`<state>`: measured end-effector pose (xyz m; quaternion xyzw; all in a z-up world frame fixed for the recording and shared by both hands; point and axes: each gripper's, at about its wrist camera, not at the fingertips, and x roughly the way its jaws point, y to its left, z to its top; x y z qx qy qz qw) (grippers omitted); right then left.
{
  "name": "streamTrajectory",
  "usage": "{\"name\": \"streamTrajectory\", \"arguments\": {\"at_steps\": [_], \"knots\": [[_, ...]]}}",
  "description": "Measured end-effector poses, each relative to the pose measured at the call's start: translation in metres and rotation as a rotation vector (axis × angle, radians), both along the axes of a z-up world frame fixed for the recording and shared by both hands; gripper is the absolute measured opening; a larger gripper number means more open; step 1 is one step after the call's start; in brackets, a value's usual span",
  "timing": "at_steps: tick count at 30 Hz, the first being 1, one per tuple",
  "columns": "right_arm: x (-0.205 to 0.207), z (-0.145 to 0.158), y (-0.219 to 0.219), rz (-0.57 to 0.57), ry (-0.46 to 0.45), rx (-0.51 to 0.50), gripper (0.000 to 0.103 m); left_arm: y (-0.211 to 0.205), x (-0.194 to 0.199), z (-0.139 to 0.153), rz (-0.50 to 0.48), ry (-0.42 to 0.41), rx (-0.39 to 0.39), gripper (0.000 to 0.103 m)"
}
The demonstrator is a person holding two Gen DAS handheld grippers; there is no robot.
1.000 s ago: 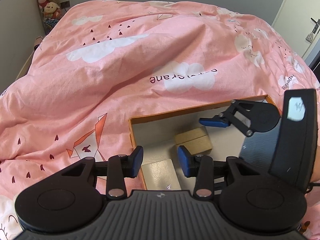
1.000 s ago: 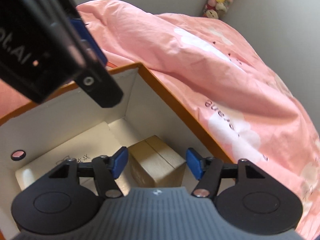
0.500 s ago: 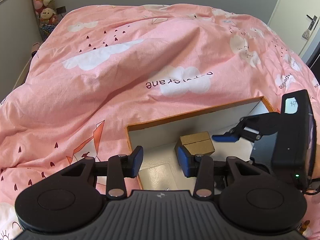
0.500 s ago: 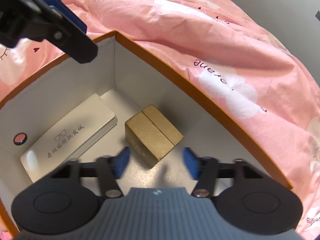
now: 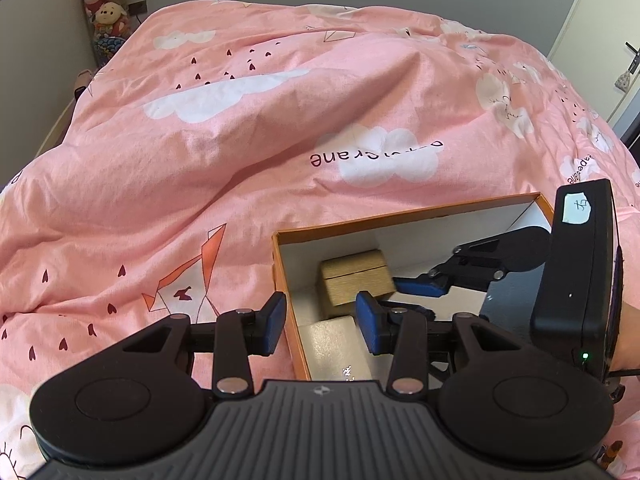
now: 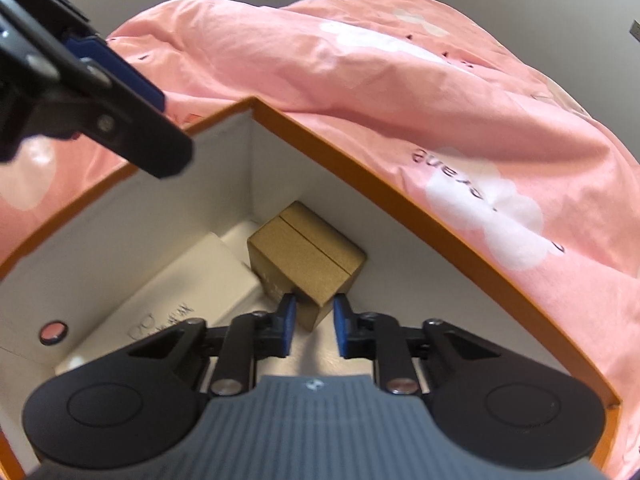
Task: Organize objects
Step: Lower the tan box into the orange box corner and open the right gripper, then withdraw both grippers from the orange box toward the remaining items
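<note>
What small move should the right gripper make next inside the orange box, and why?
Probably draw the right gripper up and back. Its jaws stand narrowed, a gap between them, just short of the gold box, which already sits in the orange box's corner beside the white case.

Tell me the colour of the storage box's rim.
Orange rim, white inside; clearest in the right wrist view.

Your right gripper [image 6: 313, 330] has dropped deeper into the orange box [image 6: 400, 184] and narrowed its jaws, which were spread wide a second ago. The blue pads [image 6: 287, 330] now sit close around the near corner of the gold box [image 6: 308, 258], which has shifted toward the far corner, beside the white case [image 6: 192, 280].
</note>
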<state>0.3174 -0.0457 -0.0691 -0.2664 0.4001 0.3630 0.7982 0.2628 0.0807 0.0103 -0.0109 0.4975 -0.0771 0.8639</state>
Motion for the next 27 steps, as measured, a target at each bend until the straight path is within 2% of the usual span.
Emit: {"name": "streamTrajectory", "arguments": {"at_steps": [6,14,17,18,21,27], "knots": [[-0.002,0.0,0.012,0.041,0.004,0.023,0.008,0.003,-0.002,-0.002,0.009,0.003,0.0,0.048],[-0.012,0.005,0.02,0.081,-0.004,0.059,0.006,0.006,-0.005,-0.003,0.021,0.009,-0.004,0.048],[-0.012,0.003,0.022,0.08,-0.003,0.033,0.006,0.006,-0.008,-0.003,0.023,0.01,-0.006,0.048],[-0.012,0.001,0.024,0.075,0.006,0.011,0.001,0.005,-0.009,-0.003,0.024,0.011,-0.005,0.047],[-0.013,-0.007,0.027,0.065,0.014,-0.032,0.0,0.005,-0.013,-0.001,0.03,0.01,0.002,0.046],[-0.02,0.007,0.021,0.045,-0.005,-0.012,0.0,0.002,-0.029,0.006,0.026,0.0,0.002,0.047]]}}
